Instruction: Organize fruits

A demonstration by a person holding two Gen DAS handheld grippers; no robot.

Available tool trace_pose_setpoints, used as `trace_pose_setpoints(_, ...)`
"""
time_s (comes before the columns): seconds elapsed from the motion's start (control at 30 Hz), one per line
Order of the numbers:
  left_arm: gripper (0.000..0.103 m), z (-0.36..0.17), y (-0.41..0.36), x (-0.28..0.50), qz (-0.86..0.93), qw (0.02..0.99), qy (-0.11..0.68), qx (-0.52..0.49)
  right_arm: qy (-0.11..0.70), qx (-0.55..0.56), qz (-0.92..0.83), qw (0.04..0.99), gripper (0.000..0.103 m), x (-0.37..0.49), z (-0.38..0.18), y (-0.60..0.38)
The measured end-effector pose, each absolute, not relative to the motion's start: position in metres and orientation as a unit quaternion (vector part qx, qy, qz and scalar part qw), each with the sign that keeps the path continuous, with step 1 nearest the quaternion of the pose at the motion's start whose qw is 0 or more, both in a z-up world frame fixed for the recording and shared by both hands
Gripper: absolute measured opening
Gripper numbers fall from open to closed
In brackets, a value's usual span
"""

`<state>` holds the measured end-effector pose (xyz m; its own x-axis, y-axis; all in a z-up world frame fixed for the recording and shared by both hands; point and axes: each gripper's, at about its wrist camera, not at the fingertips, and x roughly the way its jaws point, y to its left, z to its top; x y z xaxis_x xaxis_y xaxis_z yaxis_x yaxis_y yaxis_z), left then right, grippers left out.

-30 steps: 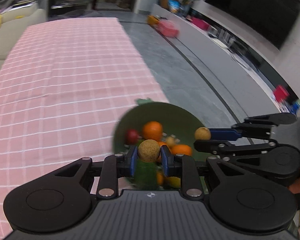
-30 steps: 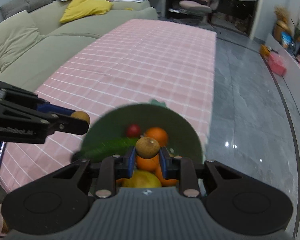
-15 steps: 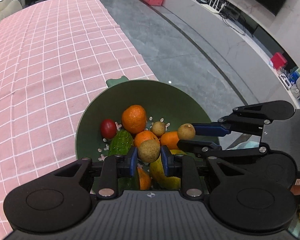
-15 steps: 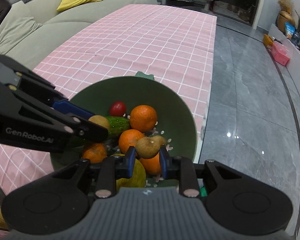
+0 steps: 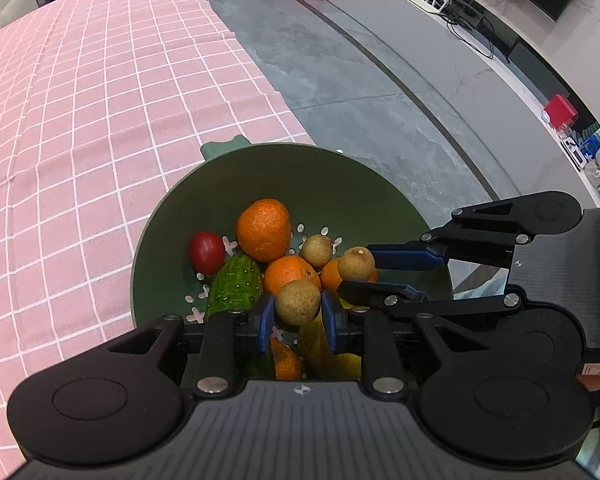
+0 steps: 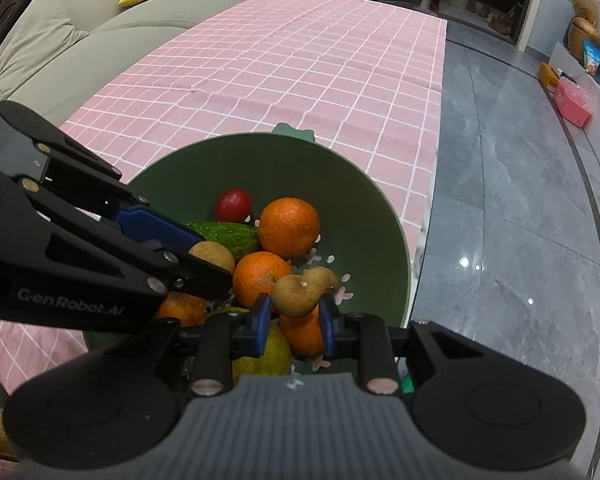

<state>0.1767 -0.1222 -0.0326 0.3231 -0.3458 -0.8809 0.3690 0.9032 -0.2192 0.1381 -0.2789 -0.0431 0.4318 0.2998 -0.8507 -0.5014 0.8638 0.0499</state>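
Left gripper (image 5: 298,322): we see its jaws clamped on a small tan round fruit (image 5: 298,302), held just above the pile in the bowl.
Right gripper (image 6: 293,320): its jaws are clamped on a second tan fruit (image 6: 296,295), likewise hanging over the bowl, beside the left one.
Green bowl (image 5: 260,168): a perforated colander-like bowl with a small tab at its far rim; it stands at the near corner of the surface, close to the edge.
Contents: we count two or more oranges, the largest (image 5: 264,234) toward the back, a cucumber (image 5: 236,286), a red tomato-like fruit (image 5: 207,252), a loose tan fruit (image 5: 317,249), and a yellow fruit (image 6: 266,354) half hidden under the grippers.
Step in hand: we judge this the delivery step, both fruits brought over the bowl and not yet let go.
Next move: we expect it calls for parting each pair of jaws low over a gap in the pile, so that the round fruits settle and do not roll off the oranges.
Surface (image 6: 300,72): covered by a pink cloth with a white grid, bare beyond the bowl.
Room: a grey polished floor (image 6: 500,200) to one side, a pale sofa (image 6: 60,40) with a yellow cushion to the other, a long low cabinet (image 5: 440,40) along the far wall.
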Motion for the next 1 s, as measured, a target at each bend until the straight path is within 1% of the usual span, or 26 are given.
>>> trace_pose_setpoints(0.07, 0.029, -0.032, -0.122, 0.177, -0.219, 0.813, 0.539, 0.011, 0.478, -0.105, 0.238, 0.839, 0.023, 0.138, -0.042, -0.279)
trace_pose_setpoints(0.13, 0.032, -0.030, -0.122, 0.176, -0.219, 0.815, 0.537, 0.012, 0.477, -0.106, 0.239, 0.839, 0.023, 0.137, -0.041, -0.279)
trace_pose_setpoints(0.2, 0.045, -0.025, -0.120, 0.174, -0.216, 0.819, 0.532, 0.009, 0.477, -0.108, 0.237, 0.840, 0.024, 0.136, -0.038, -0.279)
trace_pose_setpoints(0.23, 0.047, -0.022, -0.119, 0.173, -0.215, 0.822, 0.528, 0.006, 0.476, -0.109, 0.236, 0.840, 0.027, 0.136, -0.036, -0.280)
trace_pose_setpoints(0.27, 0.047, -0.017, -0.117, 0.172, -0.215, 0.825, 0.522, 0.004, 0.475, -0.109, 0.234, 0.842, 0.036, 0.135, -0.034, -0.280)
trace_pose_setpoints(0.33, 0.048, -0.006, -0.113, 0.170, -0.211, 0.834, 0.511, 0.003, 0.465, -0.109, 0.228, 0.848, 0.043, 0.133, -0.026, -0.281)
trace_pose_setpoints(0.4, 0.055, 0.008, -0.107, 0.166, -0.197, 0.848, 0.493, 0.001, 0.455, -0.103, 0.226, 0.855, 0.047, 0.130, -0.013, -0.283)
trace_pose_setpoints(0.47, 0.059, 0.022, -0.099, 0.160, -0.179, 0.863, 0.472, -0.005, 0.436, -0.089, 0.221, 0.868, 0.057, 0.126, 0.003, -0.286)
trace_pose_setpoints(0.53, 0.061, 0.038, -0.088, 0.151, -0.161, 0.879, 0.449, -0.016, 0.419, -0.071, 0.221, 0.878, 0.061, 0.120, 0.017, -0.289)
trace_pose_setpoints(0.6, 0.062, 0.053, -0.078, 0.139, -0.146, 0.894, 0.424, -0.027, 0.401, -0.052, 0.218, 0.888, 0.069, 0.112, 0.032, -0.290)
trace_pose_setpoints(0.63, 0.063, 0.060, -0.073, 0.133, -0.137, 0.901, 0.411, -0.030, 0.391, -0.044, 0.217, 0.893, 0.075, 0.106, 0.039, -0.290)
trace_pose_setpoints(0.73, 0.065, 0.079, -0.062, 0.110, -0.111, 0.921, 0.373, -0.030, 0.365, -0.021, 0.218, 0.905, 0.083, 0.087, 0.058, -0.287)
trace_pose_setpoints(0.8, 0.067, 0.087, -0.056, 0.094, -0.090, 0.931, 0.352, -0.034, 0.353, -0.009, 0.213, 0.911, 0.084, 0.074, 0.067, -0.284)
trace_pose_setpoints(0.83, 0.067, 0.090, -0.055, 0.087, -0.079, 0.935, 0.344, -0.036, 0.346, -0.005, 0.206, 0.915, 0.089, 0.067, 0.070, -0.283)
trace_pose_setpoints(0.87, 0.067, 0.092, -0.054, 0.080, -0.069, 0.939, 0.336, -0.034, 0.340, -0.002, 0.198, 0.920, 0.091, 0.059, 0.073, -0.281)
trace_pose_setpoints(1.0, 0.068, 0.098, -0.057, 0.057, -0.051, 0.949, 0.311, -0.002, 0.331, 0.003, 0.174, 0.927, 0.092, 0.033, 0.078, -0.274)
